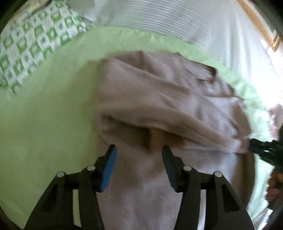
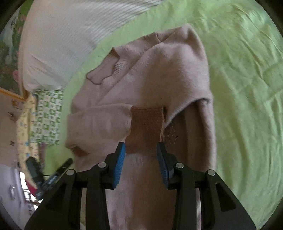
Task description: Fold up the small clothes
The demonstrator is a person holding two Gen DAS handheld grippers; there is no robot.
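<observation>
Both my tongs stand apart with nothing clamped: the left gripper [image 1: 138, 150] hangs over the pale pink sweater [image 1: 159, 99] with its blue pads clear of the cloth, and the right gripper [image 2: 141, 147] sits with its pads either side of the brown cuff [image 2: 146, 123] but not pressing on it. The sweater lies partly folded on the green sheet [image 2: 244, 70], a sleeve laid across the body and the neck end toward the striped pillow [image 1: 159, 16].

The fold looks loose to me. The top layer bulges and an edge gapes open near my left pads, so if I drag a pad across it the layer could slide back and undo the fold. The knit is soft and fuzzy, and I judge it may snag on a closing pad.

The sheet is wrinkled, a green-and-white checked cloth [image 1: 33, 42] lies beside it, and a wooden frame [image 1: 261, 23] shows at the room's edge
</observation>
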